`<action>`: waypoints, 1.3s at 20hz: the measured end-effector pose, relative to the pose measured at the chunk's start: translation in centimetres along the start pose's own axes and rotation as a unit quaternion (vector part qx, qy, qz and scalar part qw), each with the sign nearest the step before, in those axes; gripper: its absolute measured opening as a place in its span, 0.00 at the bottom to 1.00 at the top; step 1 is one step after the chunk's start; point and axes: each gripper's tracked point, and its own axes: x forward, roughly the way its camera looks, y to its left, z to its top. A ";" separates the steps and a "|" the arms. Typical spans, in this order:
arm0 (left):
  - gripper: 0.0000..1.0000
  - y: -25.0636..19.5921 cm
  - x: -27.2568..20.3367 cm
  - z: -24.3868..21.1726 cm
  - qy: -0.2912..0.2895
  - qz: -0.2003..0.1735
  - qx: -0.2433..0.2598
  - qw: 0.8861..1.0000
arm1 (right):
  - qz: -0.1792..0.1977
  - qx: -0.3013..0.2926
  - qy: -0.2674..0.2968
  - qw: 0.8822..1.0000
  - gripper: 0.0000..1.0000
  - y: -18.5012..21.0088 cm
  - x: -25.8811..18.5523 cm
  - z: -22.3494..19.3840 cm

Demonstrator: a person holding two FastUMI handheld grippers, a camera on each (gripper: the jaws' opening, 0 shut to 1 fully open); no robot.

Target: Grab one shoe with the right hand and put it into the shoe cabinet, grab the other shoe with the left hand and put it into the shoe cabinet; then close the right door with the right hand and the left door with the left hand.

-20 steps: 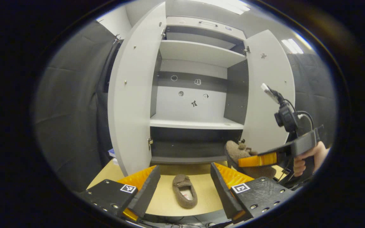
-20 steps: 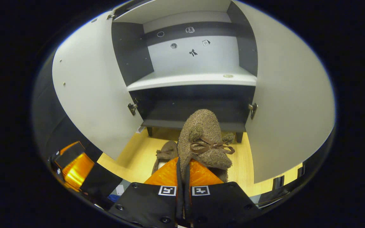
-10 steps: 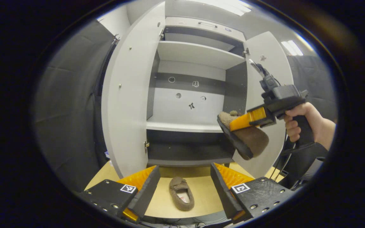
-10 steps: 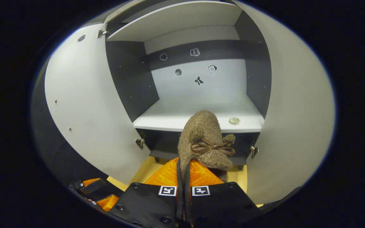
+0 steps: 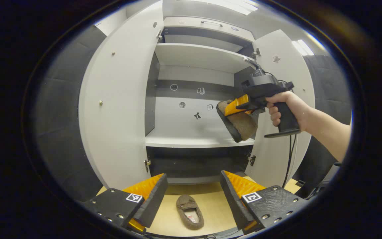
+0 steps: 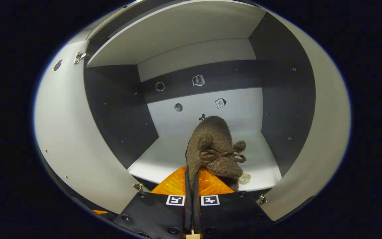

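Your right gripper (image 6: 192, 199): jaws clamped on fuzzy brown slipper with bow (image 6: 214, 149), toe toward 12 o'clock, held above pale middle shelf (image 6: 164, 159) of grey-and-white shoe cabinet (image 5: 194, 63). Both doors stand open. Your left gripper (image 5: 193, 196): jaws apart, nothing between. Second brown slipper (image 5: 190, 211) lies on yellow wooden desk (image 5: 211, 202), at 6 o'clock below cabinet.
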 end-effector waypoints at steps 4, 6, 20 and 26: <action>0.96 0.3 2.4 0.1 0.006 0.017 0.015 1.000 | -0.009 0.045 0.000 0.999 0.04 -2.2 4.1 1.3; 0.96 0.1 3.1 0.3 0.004 0.020 0.022 1.000 | -0.017 0.046 0.010 0.999 0.04 -3.1 6.0 1.0; 0.96 -1.4 5.1 -0.3 0.024 0.005 0.018 1.000 | -0.030 0.055 0.033 0.997 0.15 -4.6 11.2 -0.9; 0.96 -0.7 4.1 -0.8 0.023 0.014 0.006 1.000 | 0.004 0.060 0.030 0.998 0.51 -2.1 9.1 0.2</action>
